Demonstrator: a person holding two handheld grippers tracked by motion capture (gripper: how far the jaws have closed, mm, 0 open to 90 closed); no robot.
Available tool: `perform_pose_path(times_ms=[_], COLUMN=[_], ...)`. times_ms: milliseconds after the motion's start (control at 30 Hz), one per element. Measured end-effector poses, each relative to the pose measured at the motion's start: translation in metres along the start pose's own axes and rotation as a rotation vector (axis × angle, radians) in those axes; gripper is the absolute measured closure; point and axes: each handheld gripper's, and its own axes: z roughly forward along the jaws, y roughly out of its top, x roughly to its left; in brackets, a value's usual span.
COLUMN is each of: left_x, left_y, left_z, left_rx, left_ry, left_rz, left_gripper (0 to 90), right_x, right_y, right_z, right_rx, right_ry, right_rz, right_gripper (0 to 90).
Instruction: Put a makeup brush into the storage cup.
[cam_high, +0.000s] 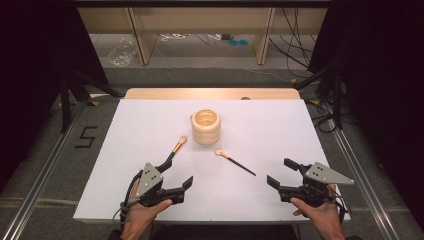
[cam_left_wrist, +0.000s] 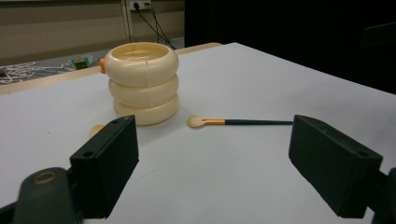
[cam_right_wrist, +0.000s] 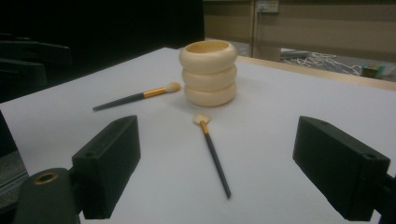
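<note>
A cream holder (cam_high: 205, 127) made of three stacked rings stands upright mid-table, its top open. Two dark-handled makeup brushes with gold ferrules lie flat on the white table top (cam_high: 280, 125). One brush (cam_high: 176, 149) is left of the holder, the other brush (cam_high: 234, 161) in front and to its right. My left gripper (cam_high: 177, 172) is open near the front edge, just short of the left brush's handle end. My right gripper (cam_high: 281, 172) is open at the front right, empty. In the left gripper view, holder (cam_left_wrist: 141, 84) and brush (cam_left_wrist: 238, 122) lie ahead.
The white table top ends at a wooden strip (cam_high: 210, 93) at the back. Metal rails (cam_high: 47, 165) run along both sides on the floor. Wooden furniture legs (cam_high: 142, 35) and cables (cam_high: 292, 30) are beyond the table.
</note>
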Motion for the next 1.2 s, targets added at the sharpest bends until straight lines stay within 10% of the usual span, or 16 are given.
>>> perform_pose_path(times_ms=[733, 1200], left_x=[0.012, 0.041], left_y=[0.006, 0.013], left_z=[0.020, 0.047], left_rx=[0.065, 0.226], left_ry=[0.014, -0.008], left_rz=[-0.004, -0.025], left_gripper=[15.9, 18.2], right_x=[0.001, 0.002], right_y=[0.000, -0.001], right_z=[0.002, 0.003], right_rx=[0.002, 0.027], right_ry=[-0.016, -0.004], right_rz=[-0.032, -0.030], right_gripper=[16.0, 16.4])
